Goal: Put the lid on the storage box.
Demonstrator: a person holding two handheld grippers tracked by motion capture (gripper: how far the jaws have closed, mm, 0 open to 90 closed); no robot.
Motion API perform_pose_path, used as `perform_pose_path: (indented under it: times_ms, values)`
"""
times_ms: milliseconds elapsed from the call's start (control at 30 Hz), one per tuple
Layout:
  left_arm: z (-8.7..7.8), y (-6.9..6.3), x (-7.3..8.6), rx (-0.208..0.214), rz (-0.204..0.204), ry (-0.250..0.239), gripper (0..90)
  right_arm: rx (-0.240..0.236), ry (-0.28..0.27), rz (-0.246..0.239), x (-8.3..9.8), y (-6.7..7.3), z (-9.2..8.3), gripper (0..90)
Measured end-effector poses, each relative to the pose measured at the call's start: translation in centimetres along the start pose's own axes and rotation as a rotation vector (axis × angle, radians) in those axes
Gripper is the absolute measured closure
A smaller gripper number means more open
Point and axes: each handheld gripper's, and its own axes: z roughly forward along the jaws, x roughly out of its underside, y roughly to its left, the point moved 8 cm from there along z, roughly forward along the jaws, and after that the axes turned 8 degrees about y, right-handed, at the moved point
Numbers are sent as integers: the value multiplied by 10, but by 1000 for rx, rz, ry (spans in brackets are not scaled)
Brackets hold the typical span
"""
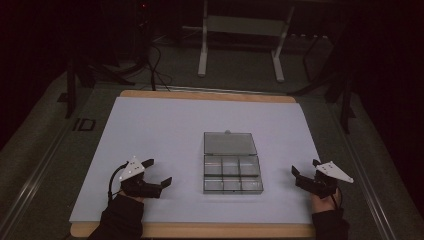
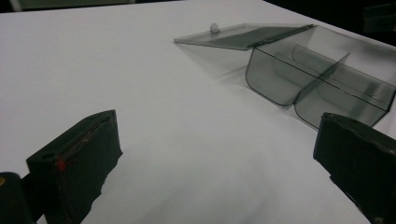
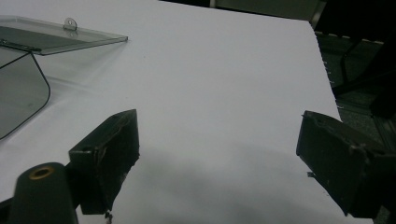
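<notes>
Compartment box [image 1: 232,174], lid [image 1: 229,143] away from person

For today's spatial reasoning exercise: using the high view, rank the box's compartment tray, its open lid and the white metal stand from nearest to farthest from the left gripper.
1. Smoky clear plastic compartment tray, to its right.
2. Open hinged lid, just beyond.
3. White metal stand, far behind the table.

The high view is dim, its surroundings nearly black, and only the white sheet [image 1: 165,140] catches soft overhead light. In the gripper views the sheet looks brighter, with soft grey shadow pooled near the bottom edge between the jaws. The box [image 2: 299,70] stays fairly sharp, while the nearest jaw parts blur.
</notes>
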Motion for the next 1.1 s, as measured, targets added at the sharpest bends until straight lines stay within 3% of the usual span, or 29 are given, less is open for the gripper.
perform_pose_path:
  times_ms: [367,600,1000,1100]
  values:
    - [5,0,1,55,-8,52,22,7,9,-7,0,0,1,126]
    - [5,-2,2,53,11,74,30,8,10,-6,0,0,1,123]
    - [11,-2,2,49,-44,164,30,6,25,-10,1,1,3,113]
    - [13,-3,1,53,-37,176,31,3,28,-8,1,1,3,113]
